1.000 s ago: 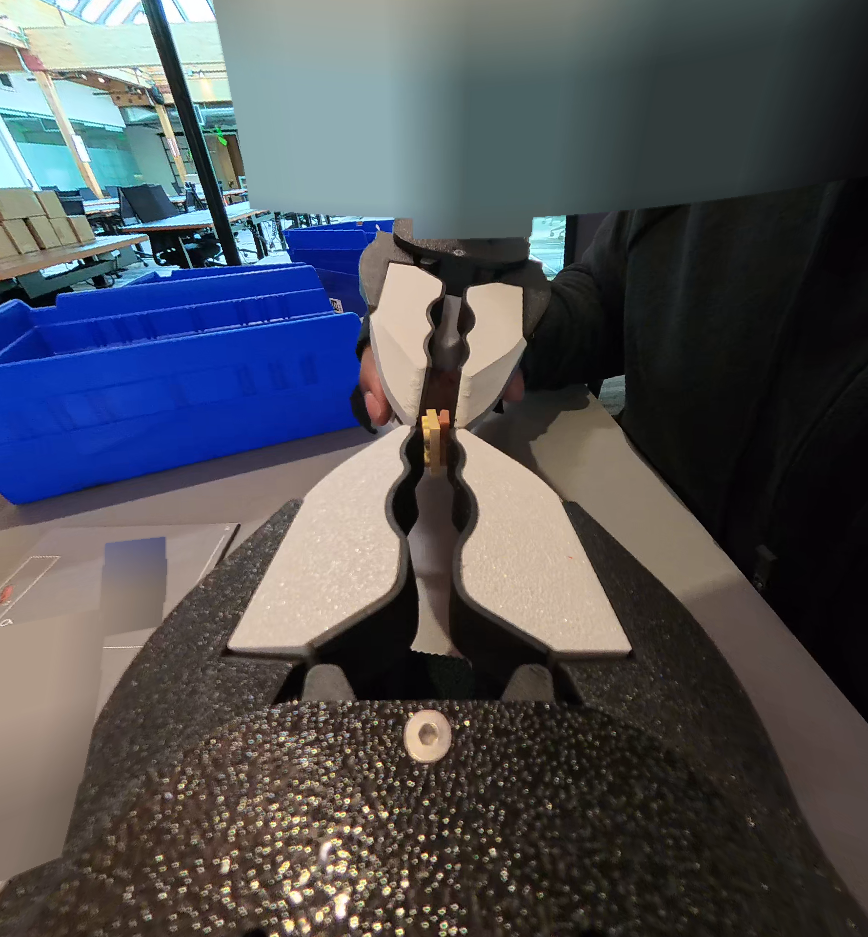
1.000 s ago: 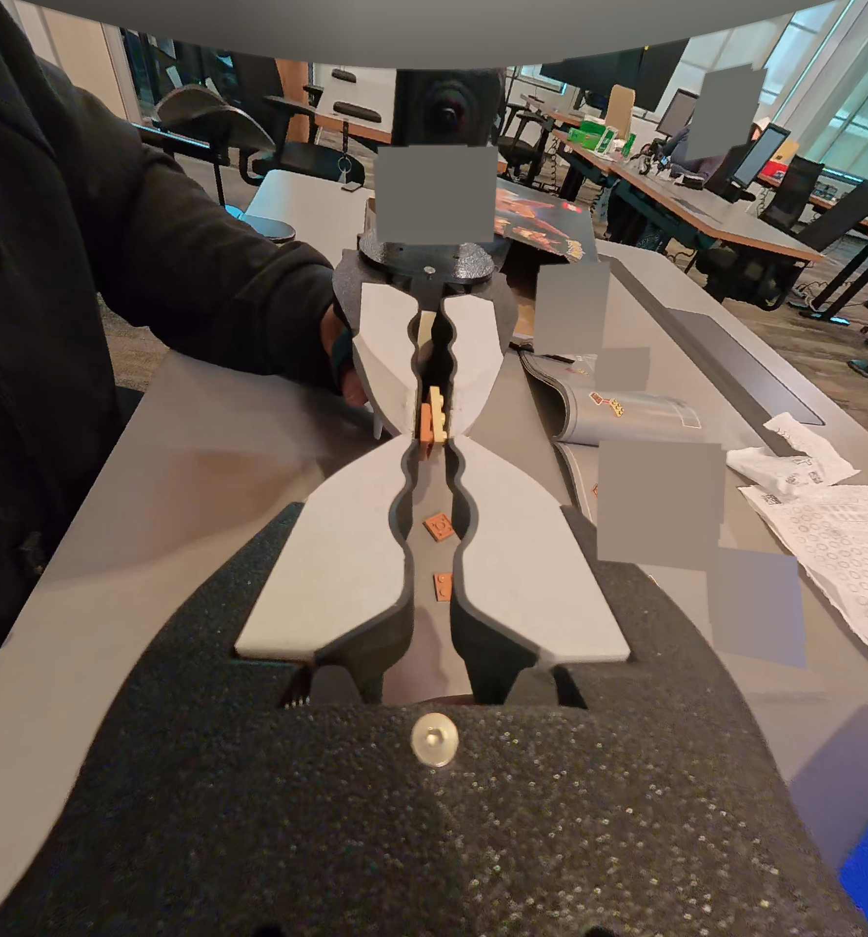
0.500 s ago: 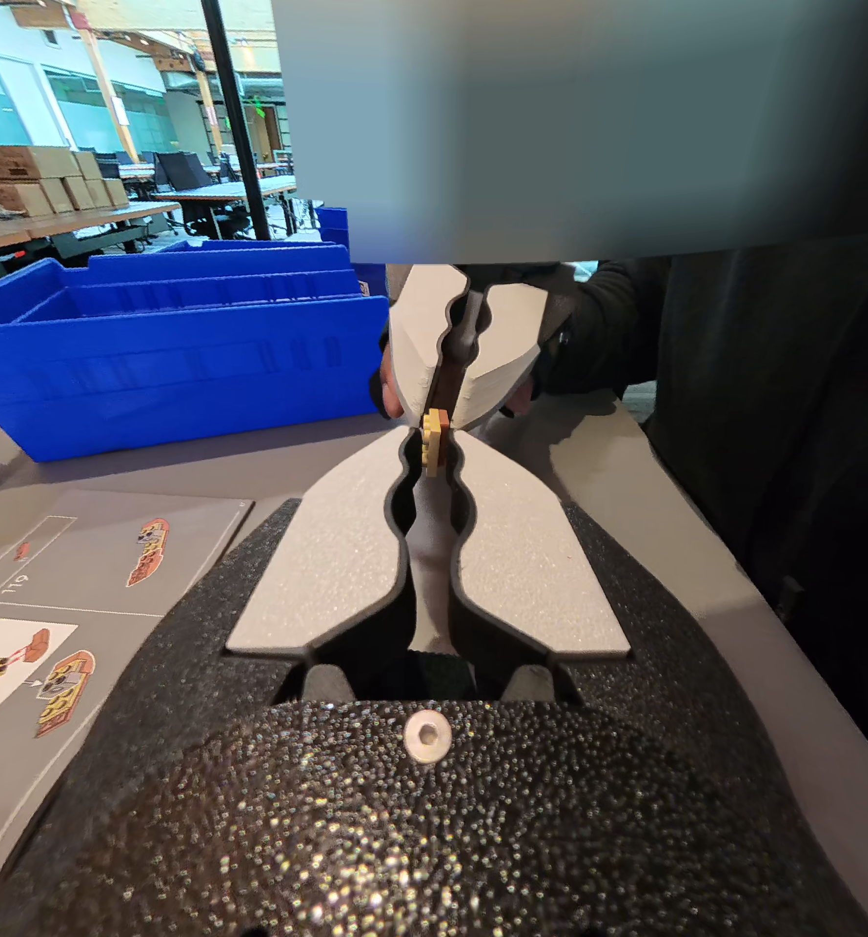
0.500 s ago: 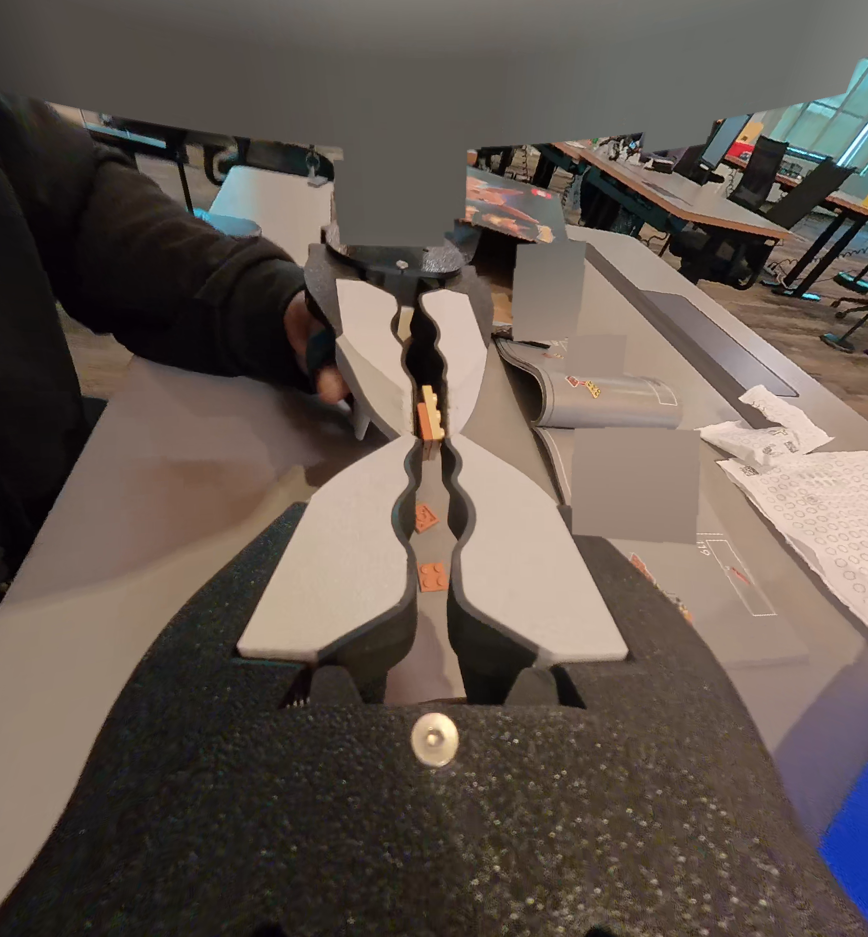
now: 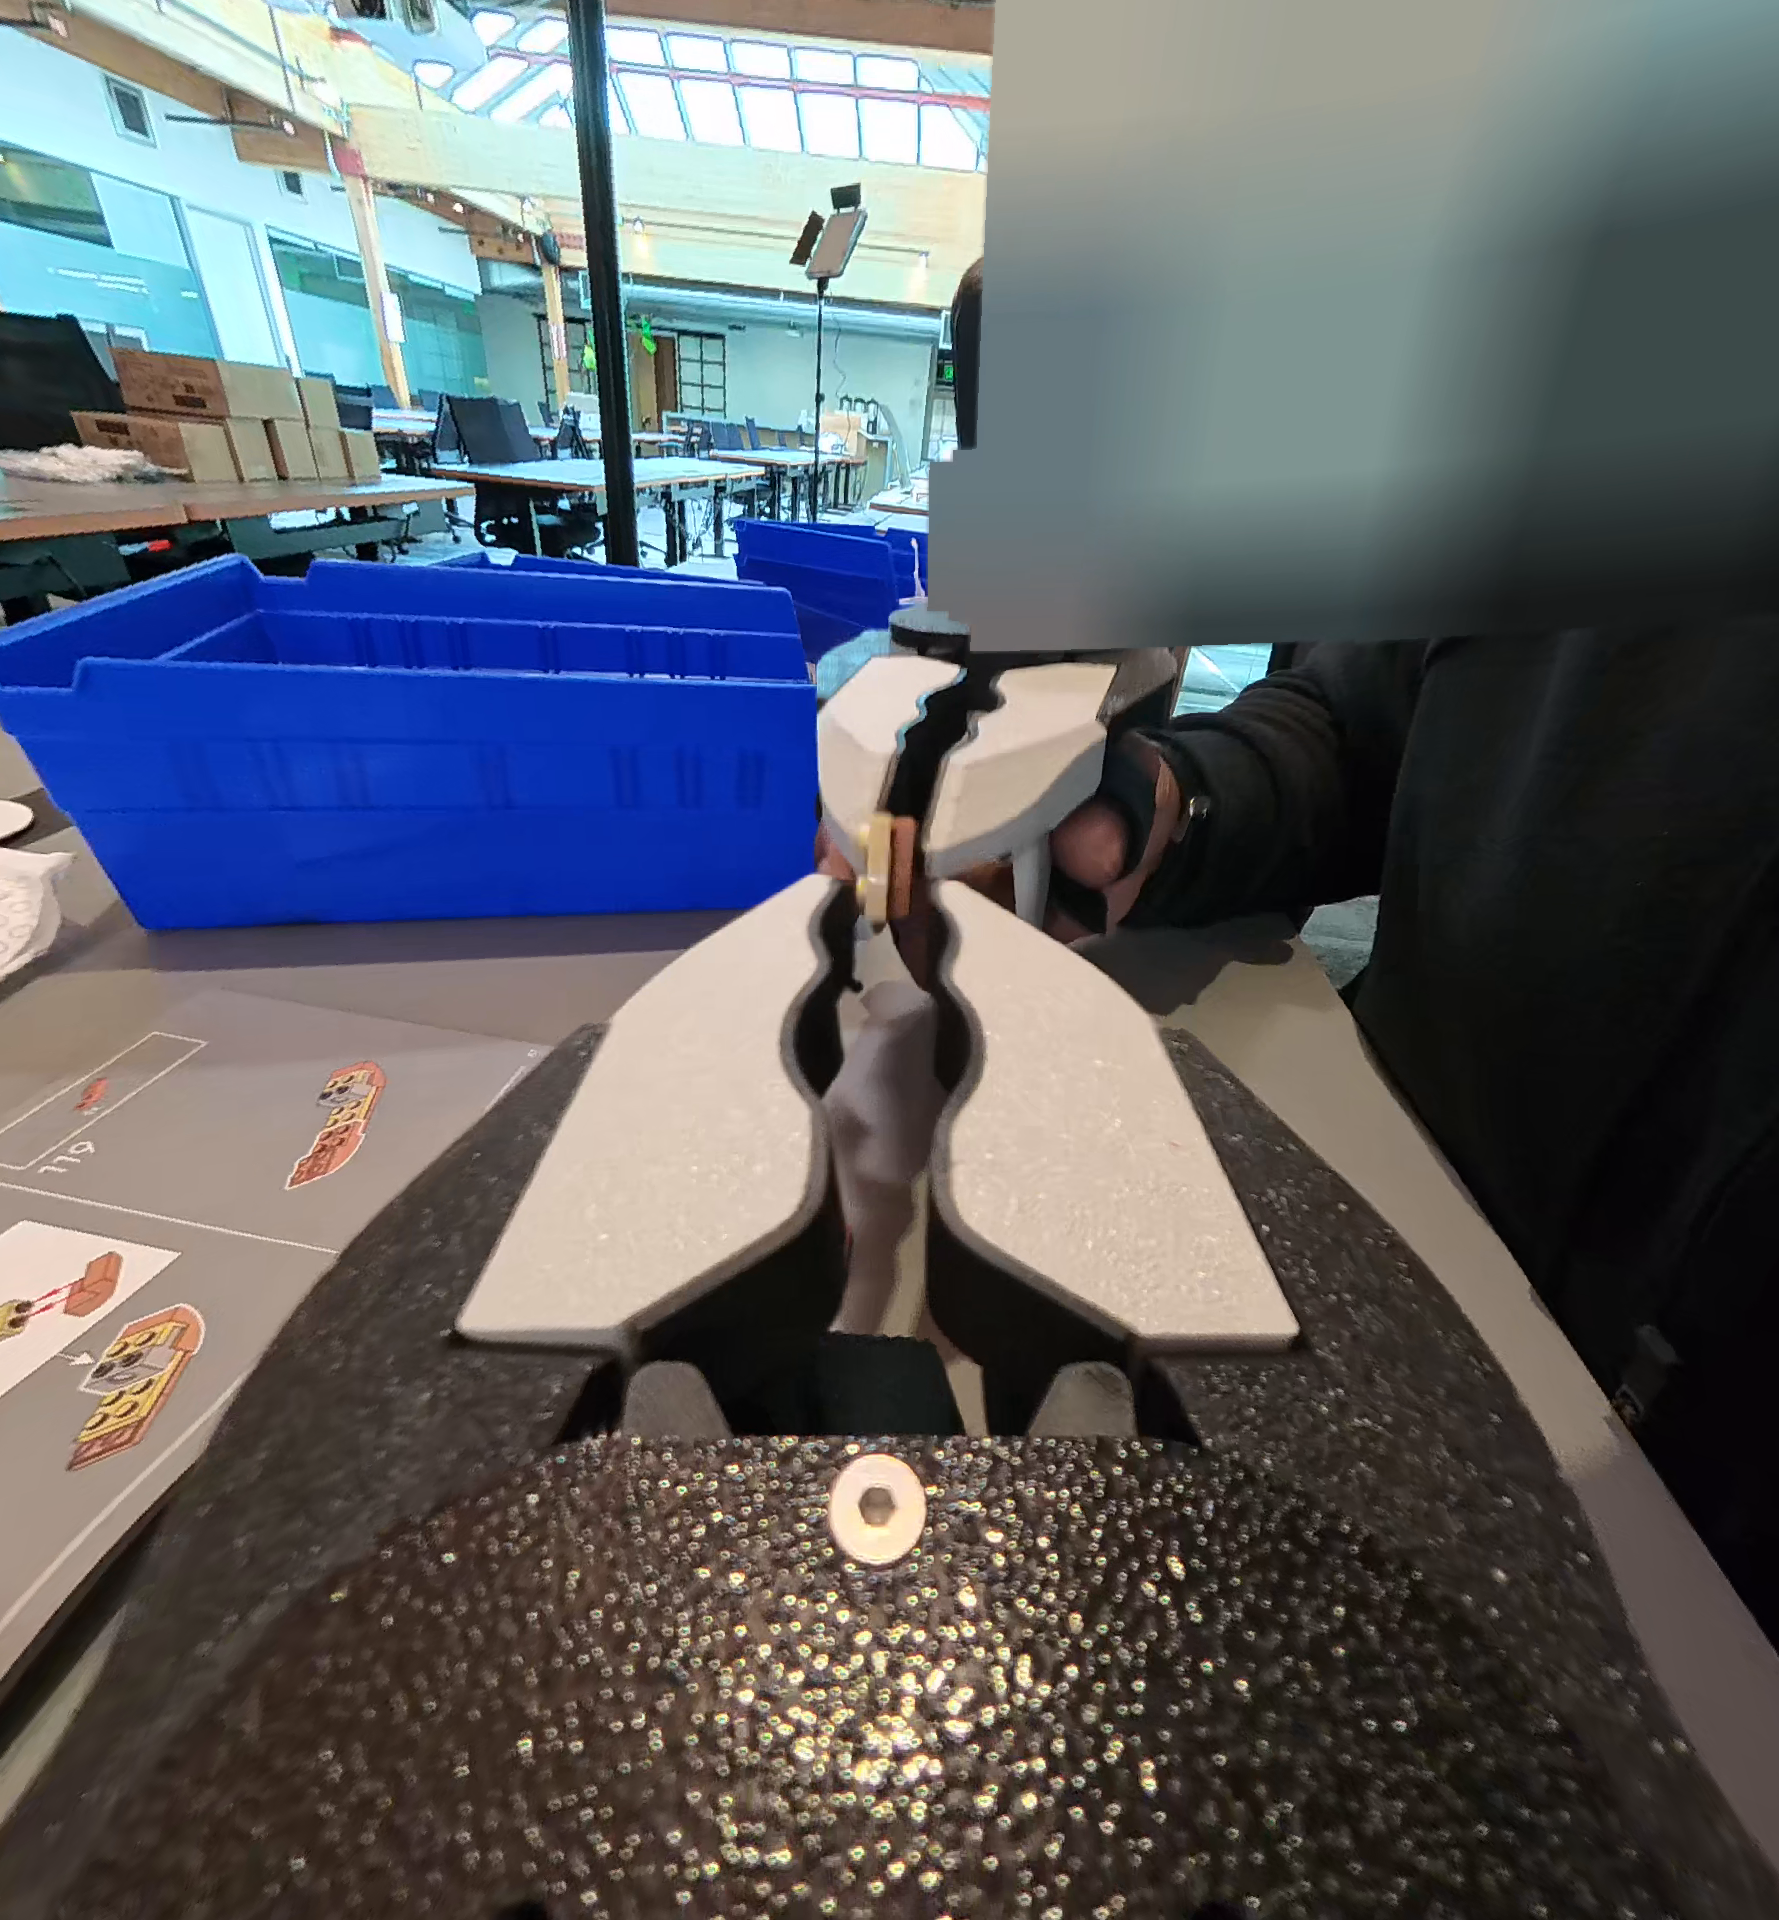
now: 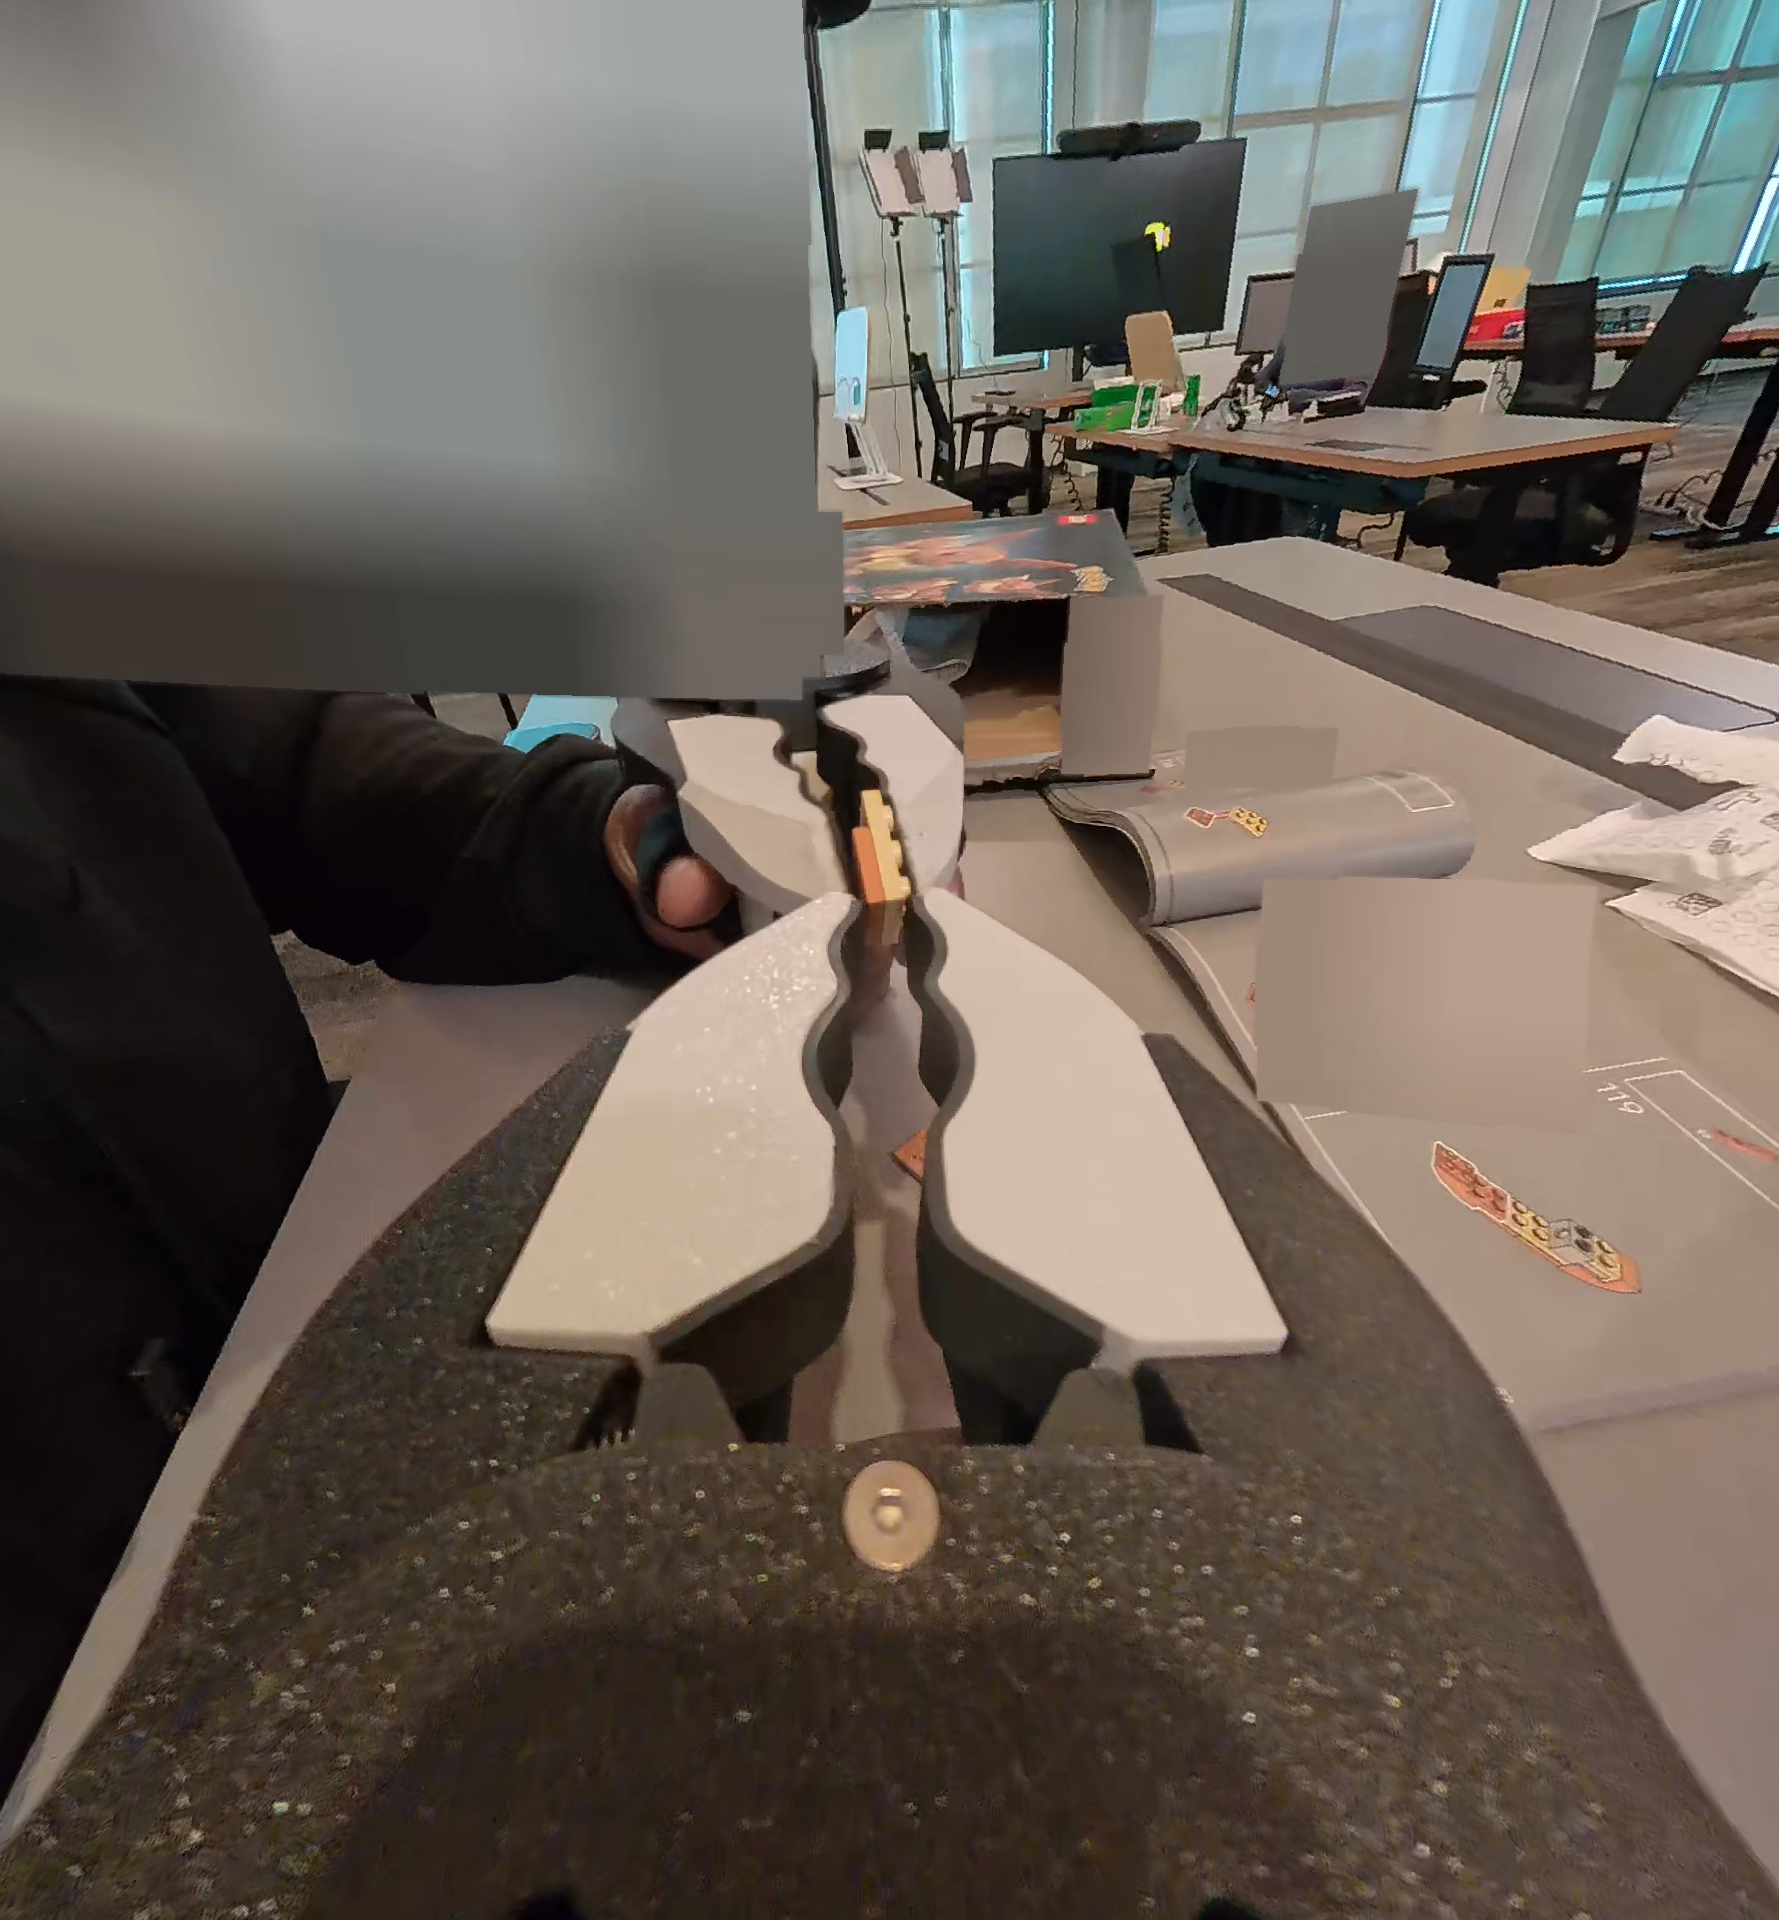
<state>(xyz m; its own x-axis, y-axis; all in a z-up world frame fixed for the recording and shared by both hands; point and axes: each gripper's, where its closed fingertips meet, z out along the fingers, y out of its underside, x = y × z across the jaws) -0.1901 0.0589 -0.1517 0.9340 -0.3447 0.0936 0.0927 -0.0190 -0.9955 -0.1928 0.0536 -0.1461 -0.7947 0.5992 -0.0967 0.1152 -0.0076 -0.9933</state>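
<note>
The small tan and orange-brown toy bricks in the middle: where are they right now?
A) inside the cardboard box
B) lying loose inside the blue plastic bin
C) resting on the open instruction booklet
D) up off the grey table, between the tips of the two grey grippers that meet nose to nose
D: the small tan and orange-brown toy bricks sit at the meeting fingertips of the right gripper and left gripper, above the grey table.

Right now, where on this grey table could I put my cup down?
Bare table lies between the dark sleeve and the grippers. The side with the open booklet, plastic bags and blue bins is crowded.
</note>
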